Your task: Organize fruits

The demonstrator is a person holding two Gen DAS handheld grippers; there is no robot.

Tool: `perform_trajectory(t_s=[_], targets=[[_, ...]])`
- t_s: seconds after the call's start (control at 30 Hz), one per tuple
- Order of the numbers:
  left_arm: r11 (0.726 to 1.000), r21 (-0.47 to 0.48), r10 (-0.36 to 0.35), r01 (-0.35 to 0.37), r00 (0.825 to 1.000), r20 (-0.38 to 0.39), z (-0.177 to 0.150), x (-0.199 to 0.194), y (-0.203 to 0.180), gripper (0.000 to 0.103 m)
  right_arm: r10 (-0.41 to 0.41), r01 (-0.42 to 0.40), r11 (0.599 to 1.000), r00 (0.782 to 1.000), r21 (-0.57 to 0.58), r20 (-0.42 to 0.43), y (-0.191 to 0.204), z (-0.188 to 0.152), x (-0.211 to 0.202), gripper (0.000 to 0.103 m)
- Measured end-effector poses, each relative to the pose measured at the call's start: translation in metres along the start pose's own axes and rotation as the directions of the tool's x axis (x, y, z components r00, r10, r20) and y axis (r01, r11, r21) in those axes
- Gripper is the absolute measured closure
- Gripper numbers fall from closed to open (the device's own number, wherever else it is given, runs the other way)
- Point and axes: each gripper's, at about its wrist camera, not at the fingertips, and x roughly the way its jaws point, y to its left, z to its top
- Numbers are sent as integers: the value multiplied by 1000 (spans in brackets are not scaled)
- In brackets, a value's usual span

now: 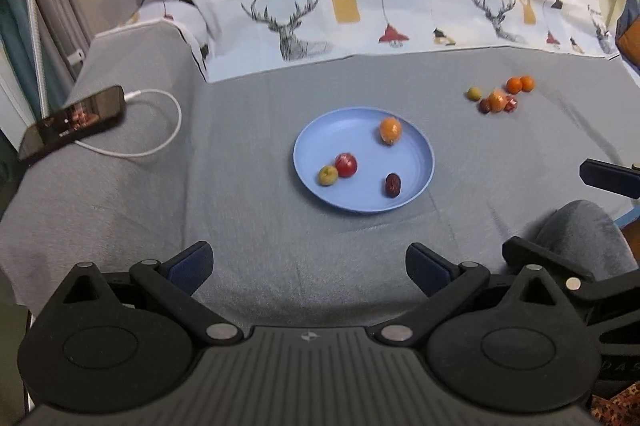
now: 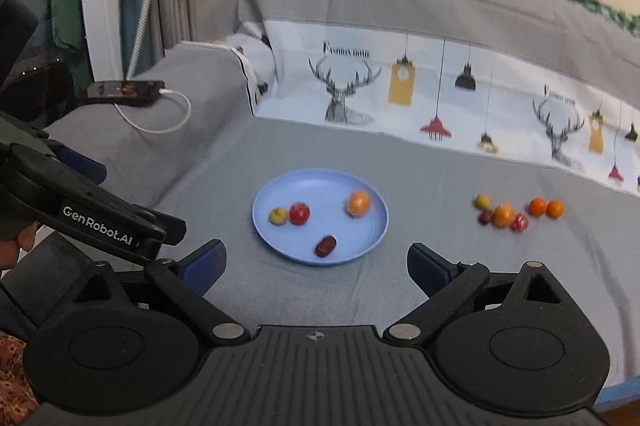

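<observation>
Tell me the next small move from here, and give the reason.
Probably reach the right gripper toward the loose fruit cluster on the grey cloth and take the nearest piece. Four fruits already lie on the blue plate, about six do not, and both grippers' jaws stand open and empty; the cluster lies on the right side.

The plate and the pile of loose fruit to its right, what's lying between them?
Nothing: only bare grey cloth lies between the plate and the fruit pile. Both wrist views show that gap.
</observation>
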Motion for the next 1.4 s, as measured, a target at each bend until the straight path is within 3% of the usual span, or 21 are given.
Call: perform_trajectory(t_s=[0.73, 1.07, 1.23, 1.4], targets=[[1000, 6, 4, -4, 999, 39, -6, -24, -7, 1, -14, 12, 1000, 998, 27, 64, -1, -8, -27, 5], [999, 47, 7, -9, 1000, 29, -1, -16, -17, 1, -38, 31, 992, 998, 125, 50, -23, -12, -19, 5], [998, 64, 2, -3, 1000, 22, 10, -6, -27, 1, -93, 81, 977, 994, 197, 54, -47, -14, -16, 5], [997, 71, -31, 31, 999, 6, 30, 10, -45, 1, -210, 193, 948, 977, 253, 41, -88, -17, -6, 5]])
